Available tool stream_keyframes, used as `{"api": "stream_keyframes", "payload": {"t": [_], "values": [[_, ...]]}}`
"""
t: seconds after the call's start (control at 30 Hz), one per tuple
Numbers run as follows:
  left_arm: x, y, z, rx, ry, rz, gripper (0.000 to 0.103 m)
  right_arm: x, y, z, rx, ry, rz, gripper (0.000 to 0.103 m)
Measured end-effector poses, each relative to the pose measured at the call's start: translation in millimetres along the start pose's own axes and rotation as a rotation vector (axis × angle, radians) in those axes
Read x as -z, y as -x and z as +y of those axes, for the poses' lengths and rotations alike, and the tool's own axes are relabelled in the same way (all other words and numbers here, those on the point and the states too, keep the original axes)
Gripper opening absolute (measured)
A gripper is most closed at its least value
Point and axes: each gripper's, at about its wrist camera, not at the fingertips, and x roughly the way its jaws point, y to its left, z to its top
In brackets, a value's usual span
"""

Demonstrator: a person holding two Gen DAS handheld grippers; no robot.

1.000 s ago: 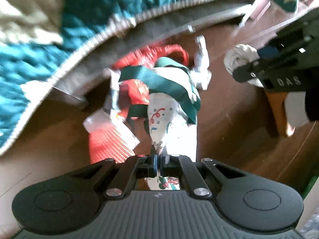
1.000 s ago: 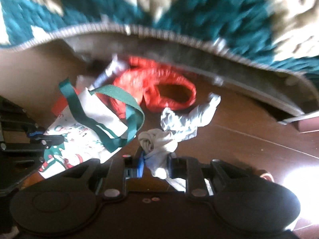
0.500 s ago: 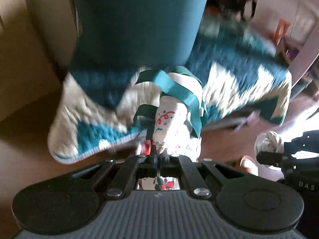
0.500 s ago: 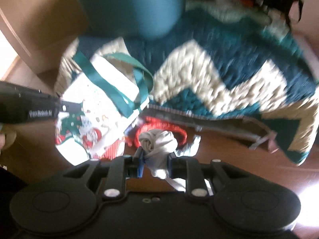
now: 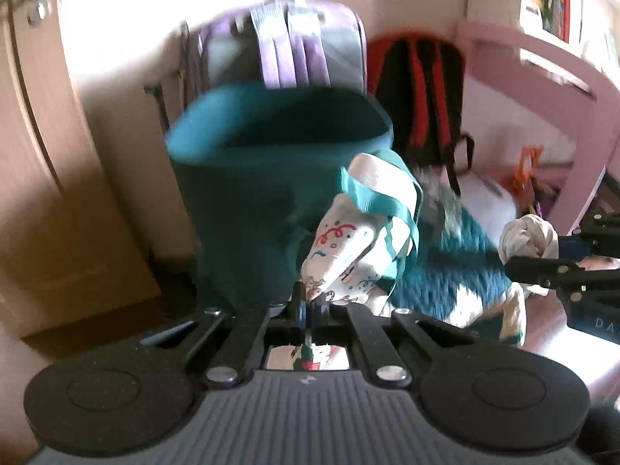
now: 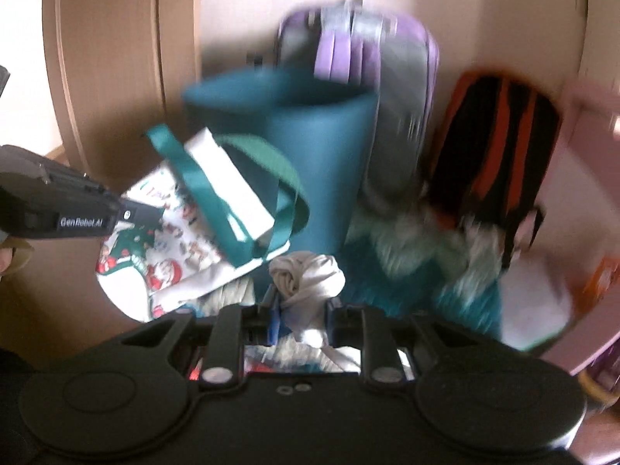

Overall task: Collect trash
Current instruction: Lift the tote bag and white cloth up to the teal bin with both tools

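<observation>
While the left gripper (image 5: 308,302) pinches a printed gift bag (image 5: 348,248) by its lower edge, its jaws drawn nearly together on the paper, the bag stands up in front of a teal bin (image 5: 248,201) and overlaps the bin's right side in the left wrist view. Green ribbon handles (image 5: 387,197) loop over the top of the bag, just below the bin's rim. From the right wrist view the same bag (image 6: 186,240) hangs to the left of the bin (image 6: 317,155), with the left gripper (image 6: 139,215) reaching in from the left edge and touching the bag's printed side.

The right gripper (image 6: 302,310) is clamped on a crumpled white wad (image 6: 306,279), which looks like cloth or paper twisted into a knot; the wad bulges above the fingers and sits low in front of the bin. In the left wrist view that wad (image 5: 527,236) shows well to the right of the bin, held in the right gripper (image 5: 542,259).

Behind the bin leans a purple and grey backpack (image 5: 286,50), and to the bin's right a black and red backpack (image 5: 418,89). A teal and white rug (image 6: 426,271) lies at the bin's foot on the right. A wooden door (image 6: 116,58) stands to the bin's left. Both views are blurred.
</observation>
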Motion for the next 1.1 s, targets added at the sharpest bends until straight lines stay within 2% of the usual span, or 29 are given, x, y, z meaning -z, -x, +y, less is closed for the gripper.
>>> {"api": "stream_keyframes", "payload": {"t": [0.2, 0.4, 0.57, 0.8, 0.87, 1.1], "values": [[-60.7, 30.6, 11.3, -0.023, 0.033, -0.111, 0.002, -64.2, 22.8, -4.6, 0.019, 0.019, -0.114, 0.021], [-119.8, 44.1, 26.5, -0.05, 0.088, -0.21, 0.002, -120.5, 22.5, -7.5, 0.016, 0.023, -0.189, 0.021], [-158.6, 27.9, 42.0, -0.051, 0.132, -0.219, 0.002, -159.3, 4.4, -12.4, -0.029, -0.036, -0.218, 0.021], [-177.9, -13.6, 58.1, -0.096, 0.141, -0.215, 0.002, -188.0, -48.3, -17.6, -0.12, -0.13, -0.249, 0.021], [-176.4, -27.1, 63.4, -0.099, 0.14, -0.195, 0.002, -185.4, -68.4, -17.6, -0.157, -0.159, -0.249, 0.021], [-149.2, -87.5, 70.5, -0.096, 0.116, -0.082, 0.002, -161.5, -133.5, -10.3, -0.173, -0.176, -0.158, 0.021]]}}
